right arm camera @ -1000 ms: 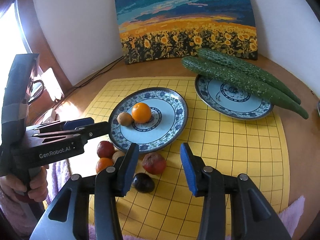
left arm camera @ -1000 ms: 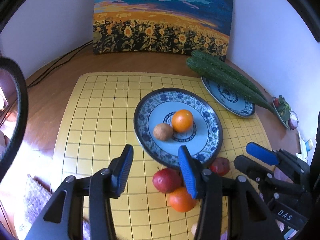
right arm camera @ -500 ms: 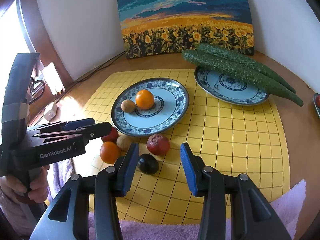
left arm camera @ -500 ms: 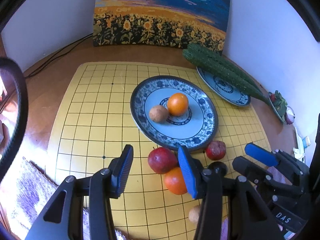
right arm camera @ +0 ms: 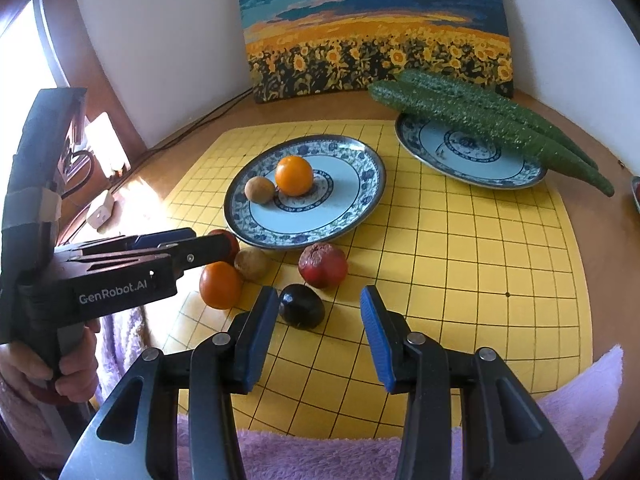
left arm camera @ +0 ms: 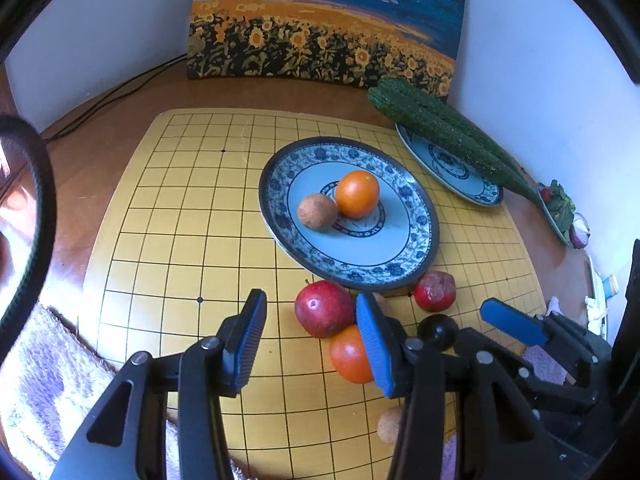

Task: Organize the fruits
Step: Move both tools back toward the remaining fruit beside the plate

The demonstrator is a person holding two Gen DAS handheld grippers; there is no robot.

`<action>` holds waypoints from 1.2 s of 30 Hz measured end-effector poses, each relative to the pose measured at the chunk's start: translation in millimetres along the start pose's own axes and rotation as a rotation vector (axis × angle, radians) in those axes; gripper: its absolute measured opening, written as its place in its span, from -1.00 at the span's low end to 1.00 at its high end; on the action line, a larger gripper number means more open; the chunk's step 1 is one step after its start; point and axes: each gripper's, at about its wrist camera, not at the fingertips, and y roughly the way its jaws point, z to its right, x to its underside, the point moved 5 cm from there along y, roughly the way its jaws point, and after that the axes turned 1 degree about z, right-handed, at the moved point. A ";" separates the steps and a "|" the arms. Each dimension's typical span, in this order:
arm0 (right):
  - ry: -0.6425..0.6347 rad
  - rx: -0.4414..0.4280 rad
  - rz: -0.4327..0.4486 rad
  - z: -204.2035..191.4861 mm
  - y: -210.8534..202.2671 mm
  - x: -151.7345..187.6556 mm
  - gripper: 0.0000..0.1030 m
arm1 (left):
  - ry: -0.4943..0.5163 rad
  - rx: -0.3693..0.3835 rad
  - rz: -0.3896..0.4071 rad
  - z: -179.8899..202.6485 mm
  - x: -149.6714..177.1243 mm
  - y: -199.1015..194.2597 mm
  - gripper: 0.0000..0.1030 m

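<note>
Holding two grippers above a yellow grid mat [right arm camera: 460, 264] on the worktop, we see both with jaws apart and empty. The left gripper [left arm camera: 310, 340] hovers beside a red apple [left arm camera: 322, 308]; the right gripper [right arm camera: 320, 334] hovers just near of a dark fruit [right arm camera: 301, 311]. An orange [right arm camera: 294, 175] sits on the blue plate [right arm camera: 360, 188] beyond.

Daylight enters from the left, where a window [right arm camera: 24, 60] blows out to white and washes the bench [right arm camera: 132, 204] with glare. Fruit cast soft shadows. Both views are sharp and bright; fisheye bends the edges, with dark vignetted corners.
</note>
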 end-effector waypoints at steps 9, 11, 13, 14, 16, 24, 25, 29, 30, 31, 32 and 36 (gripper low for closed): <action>-0.006 -0.003 -0.012 -1.3 4.8 2.3 -0.14 | -0.009 0.008 -0.006 2.7 1.1 1.8 -0.04; -0.006 -0.005 -0.015 -2.2 6.2 2.8 -0.14 | -0.011 0.010 -0.005 3.6 1.6 1.5 -0.05; -0.007 -0.009 -0.018 -3.1 7.7 3.8 -0.14 | -0.011 0.017 -0.005 4.3 1.9 1.5 -0.05; -0.007 -0.010 -0.020 -3.3 8.4 4.4 -0.14 | -0.014 0.021 -0.005 4.6 1.9 1.6 -0.05; -0.008 -0.012 -0.023 -3.8 9.6 5.8 -0.14 | -0.019 0.027 -0.006 4.9 2.0 1.8 -0.05; -0.005 -0.014 -0.033 -3.2 13.0 8.9 -0.14 | -0.033 0.050 -0.004 4.4 1.4 -0.1 -0.29; -0.005 -0.014 -0.035 -3.1 13.3 9.3 -0.14 | -0.036 0.051 -0.003 3.6 1.6 -0.6 -0.32; -0.006 -0.015 -0.040 -3.9 14.6 10.7 -0.14 | -0.064 0.071 -0.010 -1.1 2.9 -2.4 -0.32; -0.006 -0.015 -0.043 -4.3 15.4 10.9 -0.14 | -0.067 0.072 -0.009 -2.0 3.2 -3.4 -0.32; -0.007 -0.016 -0.044 -4.8 16.0 10.9 -0.14 | -0.070 0.069 -0.009 -2.6 3.4 -4.1 -0.32; -0.008 -0.017 -0.044 -5.1 16.0 11.3 -0.14 | -0.071 0.063 -0.006 -3.5 3.5 -5.1 -0.32; -0.012 -0.018 -0.047 -7.4 17.1 11.3 -0.14 | -0.076 0.059 0.000 -6.0 5.5 -8.3 -0.33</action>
